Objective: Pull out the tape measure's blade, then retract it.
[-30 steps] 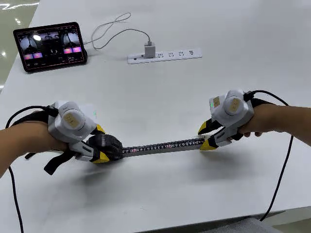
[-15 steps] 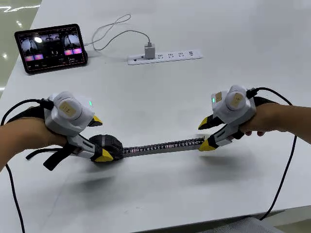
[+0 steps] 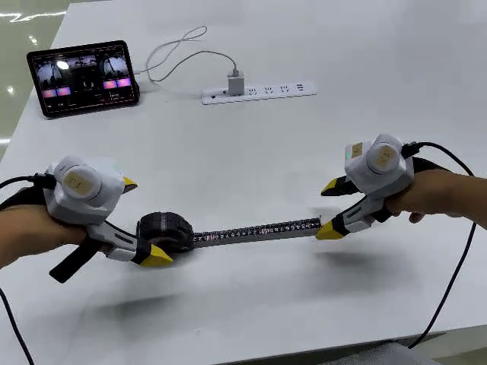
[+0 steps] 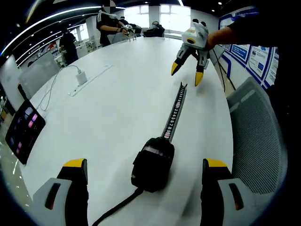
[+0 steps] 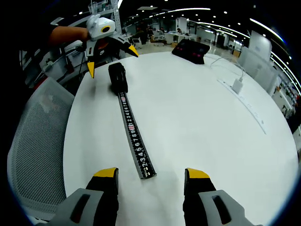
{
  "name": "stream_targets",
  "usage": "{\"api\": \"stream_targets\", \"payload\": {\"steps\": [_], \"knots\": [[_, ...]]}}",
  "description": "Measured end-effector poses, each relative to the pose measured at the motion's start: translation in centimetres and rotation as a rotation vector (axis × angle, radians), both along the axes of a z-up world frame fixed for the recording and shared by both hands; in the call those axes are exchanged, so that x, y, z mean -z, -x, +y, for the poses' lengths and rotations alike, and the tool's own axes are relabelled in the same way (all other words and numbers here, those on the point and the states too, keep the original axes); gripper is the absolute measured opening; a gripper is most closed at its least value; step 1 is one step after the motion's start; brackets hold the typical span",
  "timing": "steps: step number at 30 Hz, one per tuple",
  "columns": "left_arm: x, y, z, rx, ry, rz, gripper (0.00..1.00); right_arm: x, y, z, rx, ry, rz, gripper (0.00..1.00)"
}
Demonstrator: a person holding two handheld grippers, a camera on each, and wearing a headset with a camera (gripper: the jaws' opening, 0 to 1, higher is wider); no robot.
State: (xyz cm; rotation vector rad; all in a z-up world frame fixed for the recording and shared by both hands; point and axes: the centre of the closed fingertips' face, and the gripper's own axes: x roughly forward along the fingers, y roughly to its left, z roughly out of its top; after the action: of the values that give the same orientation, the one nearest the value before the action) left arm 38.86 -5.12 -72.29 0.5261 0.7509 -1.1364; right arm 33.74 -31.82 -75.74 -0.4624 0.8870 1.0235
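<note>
On the white tabletop (image 3: 251,144) lay a black round tape measure (image 3: 163,230) between the gaping jaws of the left gripper (image 3: 143,220), its numbered blade (image 3: 255,230) drawn out toward the right gripper (image 3: 329,208), likewise spread wide.

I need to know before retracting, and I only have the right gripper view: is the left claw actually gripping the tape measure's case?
Observer: No. In the left gripper view the left claw is wide open. The case sits on the table between its jaws, and neither jaw touches it.
Operator: Is anything hanging off the case that I could snag?
Observer: Yes. A black strap trails along the table from the case's rear end, running back between the left claw's jaws.
</note>
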Motion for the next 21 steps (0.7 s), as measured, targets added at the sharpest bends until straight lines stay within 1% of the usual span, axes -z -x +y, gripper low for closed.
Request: {"api": "stream_targets", "payload": {"steps": [1,3,4,5,7,8,9,10,11,12,13,14,15,16,17,19,21], "knots": [[-0.2,-0.3,0.2,-0.007,0.008,-0.018,0.99,0.0,0.1,-0.1,0.006,-0.001,-0.001,0.54],[-0.2,-0.2,0.6,-0.014,0.015,-0.018,0.99,-0.1,0.3,-0.2,0.012,-0.004,-0.003,0.56],[0.0,-0.3,1.2,-0.038,0.012,-0.019,0.99,-0.2,0.4,-0.3,0.020,-0.006,-0.002,0.57],[0.0,-0.4,1.4,-0.041,0.016,-0.023,0.99,-0.2,0.5,-0.3,0.025,-0.009,-0.003,0.58],[0.0,-0.4,2.1,-0.102,0.041,0.004,0.99,-0.6,0.6,-0.3,0.036,-0.022,-0.016,0.61],[-0.1,-0.5,2.4,-0.141,0.046,0.006,0.99,-0.6,0.7,-0.4,0.041,-0.024,-0.020,0.62],[-0.2,-0.4,2.6,-0.148,0.048,0.012,0.99,-0.7,0.7,-0.5,0.048,-0.028,-0.024,0.63],[-0.3,-0.2,2.7,-0.162,0.065,0.032,0.99,-0.8,0.8,-0.6,0.058,-0.034,-0.029,0.64],[-0.7,-0.1,2.5,-0.156,0.093,0.020,0.99,-0.9,0.9,-0.7,0.064,-0.038,-0.034,0.65],[-1.1,-0.5,2.6,-0.148,0.113,-0.038,0.99,-0.9,0.9,-0.9,0.077,-0.039,-0.039,0.66],[-1.2,-0.5,2.7,-0.150,0.113,-0.051,0.99,-1.0,0.9,-1.0,0.080,-0.042,-0.041,0.67],[-1.1,-0.1,2.9,-0.145,0.108,-0.045,0.99,-1.1,1.0,-1.1,0.099,-0.052,-0.045,0.67],[-1.0,0.1,3.0,-0.153,0.109,-0.042,0.99,-1.2,1.0,-1.2,0.111,-0.060,-0.051,0.69],[-0.8,0.2,3.3,-0.168,0.108,-0.031,0.99,-1.3,1.1,-1.2,0.132,-0.081,-0.056,0.71],[-0.7,0.4,3.5,-0.182,0.112,-0.021,0.99,-1.4,1.3,-1.4,0.138,-0.083,-0.057,0.73],[-0.7,0.8,3.7,-0.194,0.121,-0.015,0.99,-1.5,1.6,-1.6,0.149,-0.086,-0.065,0.75],[-0.4,1.0,4.1,-0.205,0.118,-0.020,0.99,-1.7,1.9,-1.8,0.164,-0.095,-0.073,0.77]]}}
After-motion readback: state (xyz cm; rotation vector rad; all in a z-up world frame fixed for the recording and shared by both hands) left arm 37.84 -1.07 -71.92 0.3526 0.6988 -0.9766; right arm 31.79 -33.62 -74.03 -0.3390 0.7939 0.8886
